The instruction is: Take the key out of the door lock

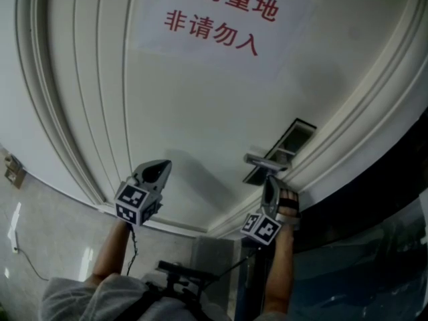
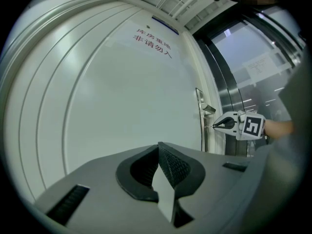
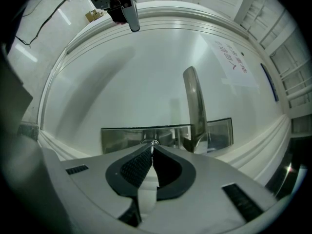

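The key [image 3: 151, 142] sits pinched in the right hand-held gripper [image 3: 152, 147].

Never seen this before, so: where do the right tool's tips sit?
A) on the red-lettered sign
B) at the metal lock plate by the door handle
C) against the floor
B: the right tool pinches a small key in the lock plate, beside the handle.

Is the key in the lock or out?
Apparently in: the right gripper is shut on the key at the lock plate.
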Action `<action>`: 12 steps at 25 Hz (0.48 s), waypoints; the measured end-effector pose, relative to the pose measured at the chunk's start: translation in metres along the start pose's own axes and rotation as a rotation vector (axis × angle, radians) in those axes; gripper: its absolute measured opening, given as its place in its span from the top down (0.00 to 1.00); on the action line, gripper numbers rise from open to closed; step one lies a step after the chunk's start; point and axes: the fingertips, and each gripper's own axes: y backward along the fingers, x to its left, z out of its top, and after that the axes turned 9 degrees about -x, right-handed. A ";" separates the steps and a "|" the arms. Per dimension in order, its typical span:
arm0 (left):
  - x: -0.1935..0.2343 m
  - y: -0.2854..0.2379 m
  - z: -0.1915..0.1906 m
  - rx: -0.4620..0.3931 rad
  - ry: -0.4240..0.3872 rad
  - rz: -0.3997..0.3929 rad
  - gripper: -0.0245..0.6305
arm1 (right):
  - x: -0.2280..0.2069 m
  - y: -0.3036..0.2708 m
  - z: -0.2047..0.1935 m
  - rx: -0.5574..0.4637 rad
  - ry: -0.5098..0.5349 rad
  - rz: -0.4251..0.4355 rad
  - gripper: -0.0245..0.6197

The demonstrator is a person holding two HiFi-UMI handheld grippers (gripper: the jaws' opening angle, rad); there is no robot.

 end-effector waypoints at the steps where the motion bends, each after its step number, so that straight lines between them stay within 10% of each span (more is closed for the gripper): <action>1: 0.000 0.000 0.000 -0.001 0.000 0.000 0.95 | 0.000 0.000 0.000 -0.002 0.000 -0.001 0.93; 12: -0.008 0.008 0.001 -0.002 0.000 -0.004 0.95 | -0.001 0.009 0.002 -0.002 -0.015 -0.007 0.93</action>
